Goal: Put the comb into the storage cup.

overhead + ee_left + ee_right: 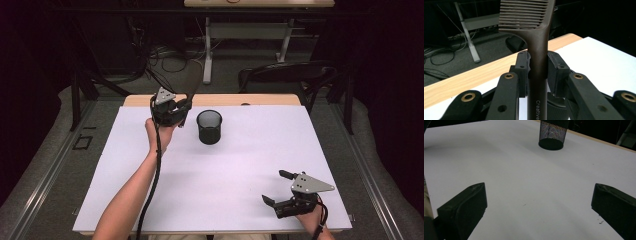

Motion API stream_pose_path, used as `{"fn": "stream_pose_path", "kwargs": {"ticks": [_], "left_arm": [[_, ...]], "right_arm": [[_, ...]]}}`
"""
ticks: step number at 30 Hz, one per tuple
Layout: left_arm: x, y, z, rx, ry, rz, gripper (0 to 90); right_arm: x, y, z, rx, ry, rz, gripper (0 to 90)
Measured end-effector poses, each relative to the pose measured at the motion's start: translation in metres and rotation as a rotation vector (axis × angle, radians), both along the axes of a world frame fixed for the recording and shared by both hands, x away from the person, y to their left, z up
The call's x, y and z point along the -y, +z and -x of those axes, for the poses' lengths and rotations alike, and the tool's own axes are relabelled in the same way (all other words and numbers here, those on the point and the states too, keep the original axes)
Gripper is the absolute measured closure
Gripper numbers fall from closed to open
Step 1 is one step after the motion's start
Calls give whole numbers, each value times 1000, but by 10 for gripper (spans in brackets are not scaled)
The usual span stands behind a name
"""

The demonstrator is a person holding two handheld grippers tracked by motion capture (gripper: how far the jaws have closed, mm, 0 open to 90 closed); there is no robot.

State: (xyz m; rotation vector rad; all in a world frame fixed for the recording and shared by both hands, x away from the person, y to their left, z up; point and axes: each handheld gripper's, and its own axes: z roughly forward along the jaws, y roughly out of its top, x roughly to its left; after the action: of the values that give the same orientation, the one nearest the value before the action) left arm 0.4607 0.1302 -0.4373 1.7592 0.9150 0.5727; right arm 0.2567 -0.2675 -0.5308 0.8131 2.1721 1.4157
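Left gripper view, left gripper clamped on comb (teeth up), right gripper spread apart.

One bit of text reads: "Creative" in pale letters on the dark comb handle, running lengthwise (cut off at the frame's bottom edge, so maybe more follows). No other labels, nos. or signs legible.

Comb: I saw dark brown, with pale lettering low on the handle.
Mesh cup: black, fine grid pattern.
Table: white top, light wood edge.
Left gripper: black, grey plate.
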Motion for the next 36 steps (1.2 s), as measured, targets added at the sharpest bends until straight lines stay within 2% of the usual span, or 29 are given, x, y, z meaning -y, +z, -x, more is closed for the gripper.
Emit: {"fn": "stream_pose_path", "kwargs": {"ticks": [36], "left_arm": [[19, 6, -6, 50, -8, 60, 725]], "right_arm": [[0, 0, 0, -3, -1, -3, 0]]}}
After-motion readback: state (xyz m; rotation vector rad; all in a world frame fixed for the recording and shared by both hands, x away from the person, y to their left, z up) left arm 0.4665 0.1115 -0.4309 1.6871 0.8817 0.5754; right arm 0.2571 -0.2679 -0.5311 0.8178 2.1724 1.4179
